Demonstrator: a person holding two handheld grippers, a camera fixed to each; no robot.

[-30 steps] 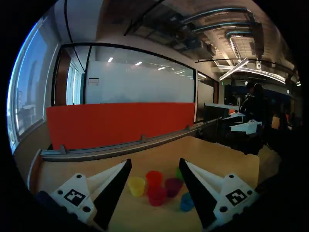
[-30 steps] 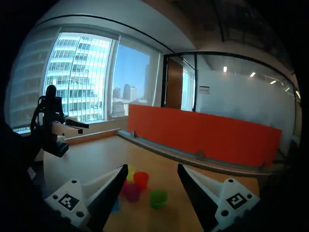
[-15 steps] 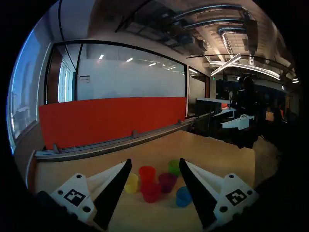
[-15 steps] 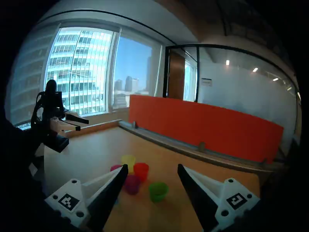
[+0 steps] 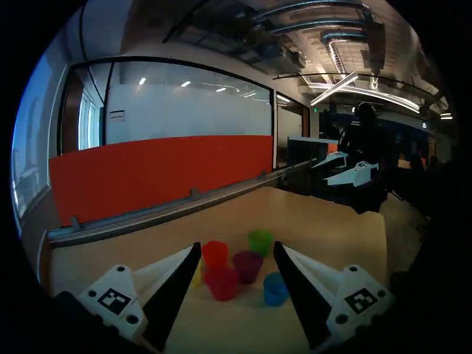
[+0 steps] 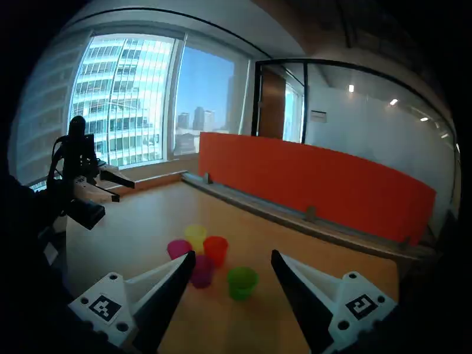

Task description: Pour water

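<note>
your left gripper (image 5: 236, 245) hangs over the tabletop (image 5: 330, 230), claw released and gripping nothing. the cups sit bunched straight ahead between its fingers: orange cup (image 5: 215, 253), green cup (image 5: 260, 242), purple cup (image 5: 248, 266), red cup (image 5: 222, 283) and blue cup (image 5: 275, 289). all are upright, well back from the far edge where the orange partition (image 5: 159, 171) runs. your right gripper (image 6: 233, 253) is released too, empty, facing the same bunch, with the yellow cup (image 6: 196, 235) at the back.
</note>
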